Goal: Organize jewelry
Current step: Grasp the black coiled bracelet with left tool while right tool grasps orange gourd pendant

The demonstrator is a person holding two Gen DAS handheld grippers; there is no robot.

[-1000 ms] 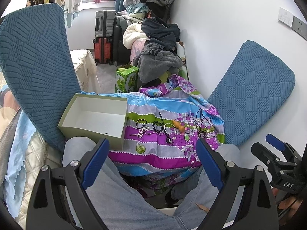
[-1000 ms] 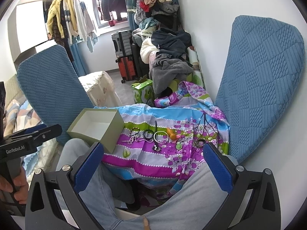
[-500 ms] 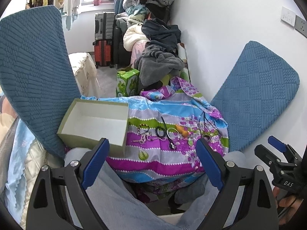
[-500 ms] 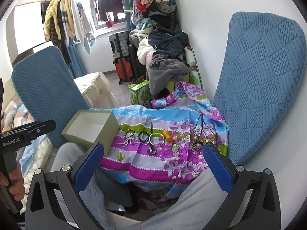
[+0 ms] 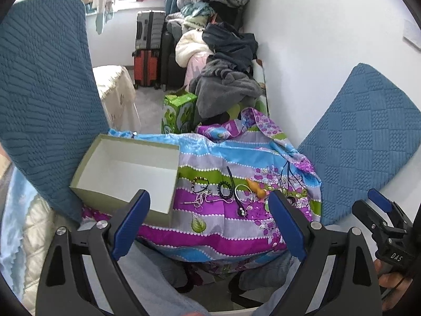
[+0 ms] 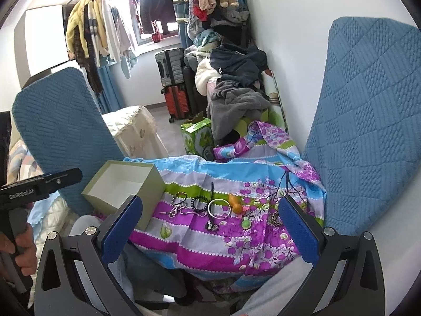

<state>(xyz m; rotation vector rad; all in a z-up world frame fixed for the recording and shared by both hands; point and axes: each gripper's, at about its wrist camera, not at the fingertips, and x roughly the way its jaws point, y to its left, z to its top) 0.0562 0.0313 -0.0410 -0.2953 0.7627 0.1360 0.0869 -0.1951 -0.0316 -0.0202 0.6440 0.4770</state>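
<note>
Both claws, left claw (image 5: pixel 208 220) and right claw (image 6: pixel 210 227), hang spread apart and empty at lower frame, likely lined up for a first pick. The jewelry sits mid-frame on the patterned cloth (image 5: pixel 236 226) just right of the empty open box (image 5: pixel 126 168): beaded bracelets (image 5: pixel 201 184), silver bangle (image 6: pixel 219 208), black hair stick (image 5: pixel 234 189). Blue cushions (image 6: pixel 368 131) flank both sides; nothing blocks the reach.

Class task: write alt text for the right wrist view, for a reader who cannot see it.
The open right gripper hovers before jewelry scattered on a striped floral cloth, beside an empty open box at the left. The left gripper shows at the left edge.
</note>
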